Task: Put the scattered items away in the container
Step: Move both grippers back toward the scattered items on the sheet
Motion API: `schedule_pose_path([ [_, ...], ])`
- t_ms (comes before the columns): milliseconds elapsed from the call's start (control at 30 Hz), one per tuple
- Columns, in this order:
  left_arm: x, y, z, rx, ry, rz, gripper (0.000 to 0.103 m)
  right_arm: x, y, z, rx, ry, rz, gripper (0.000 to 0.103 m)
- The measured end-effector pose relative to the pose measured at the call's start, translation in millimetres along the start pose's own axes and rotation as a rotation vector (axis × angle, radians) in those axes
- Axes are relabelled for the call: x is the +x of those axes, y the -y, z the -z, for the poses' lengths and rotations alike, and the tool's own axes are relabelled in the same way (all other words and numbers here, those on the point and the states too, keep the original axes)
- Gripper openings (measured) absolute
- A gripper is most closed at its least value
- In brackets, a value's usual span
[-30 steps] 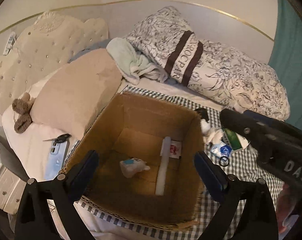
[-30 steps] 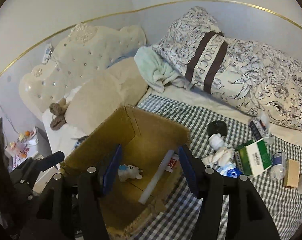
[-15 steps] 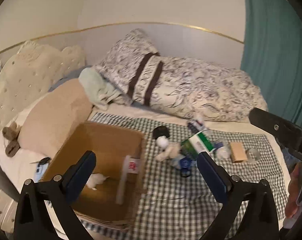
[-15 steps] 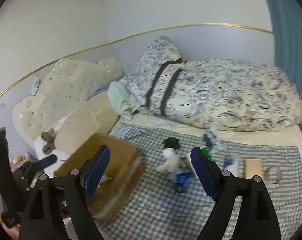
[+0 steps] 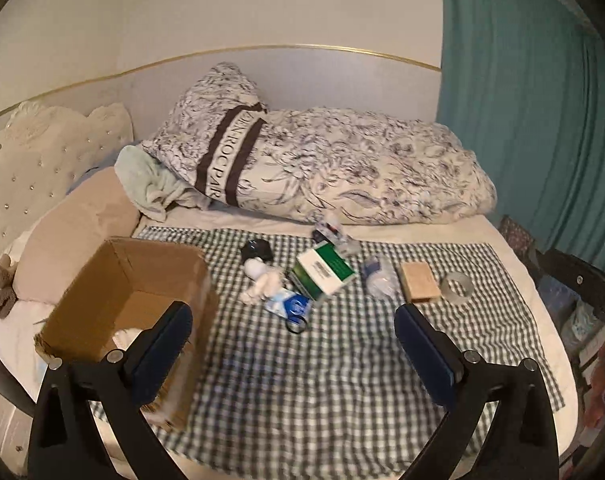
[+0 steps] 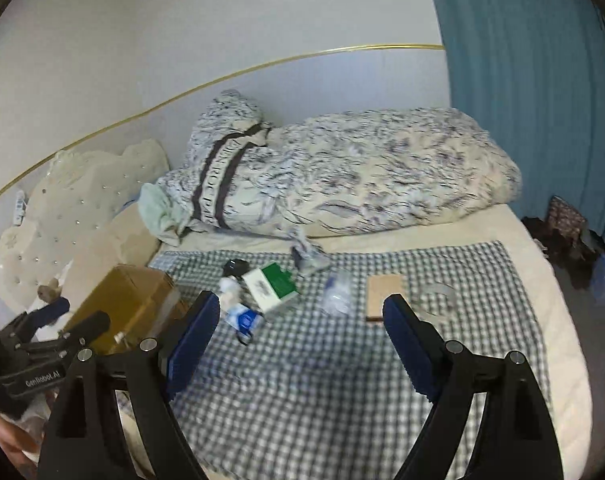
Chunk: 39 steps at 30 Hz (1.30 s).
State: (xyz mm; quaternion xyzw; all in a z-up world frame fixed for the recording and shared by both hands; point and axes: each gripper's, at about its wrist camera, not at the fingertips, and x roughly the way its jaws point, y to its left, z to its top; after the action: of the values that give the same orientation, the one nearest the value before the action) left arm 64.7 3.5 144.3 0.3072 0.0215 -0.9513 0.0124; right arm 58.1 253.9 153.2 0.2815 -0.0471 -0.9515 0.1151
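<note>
Left view: the box [image 5: 134, 300], brown cardboard, open-topped, sits at the left of the checked cloth [image 5: 342, 360]; its contents are mostly hidden. Scattered items (a green-white carton [image 5: 324, 272] among them) lie beside it. Left gripper [image 5: 294, 344] gapes empty. Pillow [image 5: 230, 160] lettering partly legible.

Right view, blurred: right gripper [image 6: 298, 340], just widened, holds nothing. "GenRobot.AI" marks the left gripper's body.

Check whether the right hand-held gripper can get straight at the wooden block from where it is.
Probably yes. The right hand-held gripper is open and empty, and the wooden block lies flat on the checked cloth just ahead of its right finger, apart from its neighbours, with nothing on it.
</note>
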Motion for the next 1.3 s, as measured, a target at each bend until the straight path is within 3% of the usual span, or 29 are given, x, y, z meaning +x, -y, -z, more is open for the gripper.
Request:
schedule_pose_path([
  [200, -8, 38, 21, 0.040, -0.005, 0.002, 0.103, -25, 28, 22, -0.002, 0.006, 0.033, 0.084],
  [433, 22, 49, 45, 0.037, -0.042, 0.017, 0.103, -9, 46, 48, 0.004, -0.031, 0.051, 0.084],
  [667, 89, 39, 51, 0.039, -0.087, 0.064, 0.103, 55, 59, 67, 0.106, -0.053, 0.082, 0.084],
  [800, 138, 25, 55, -0.012, -0.146, 0.111, 0.103, 97, 54, 70, 0.076, -0.058, 0.119, 0.084],
  [900, 167, 15, 59, -0.031, -0.165, 0.096, 0.103, 127, 52, 67, 0.065, -0.083, 0.159, 0.084],
  [1067, 202, 6, 63, -0.028, -0.175, 0.074, 0.103, 174, 66, 62, 0.107, -0.131, 0.153, 0.084],
  [1300, 251, -9, 71, -0.088, -0.231, 0.094, 0.103, 224, 82, 61, 0.142, -0.176, 0.179, 0.084],
])
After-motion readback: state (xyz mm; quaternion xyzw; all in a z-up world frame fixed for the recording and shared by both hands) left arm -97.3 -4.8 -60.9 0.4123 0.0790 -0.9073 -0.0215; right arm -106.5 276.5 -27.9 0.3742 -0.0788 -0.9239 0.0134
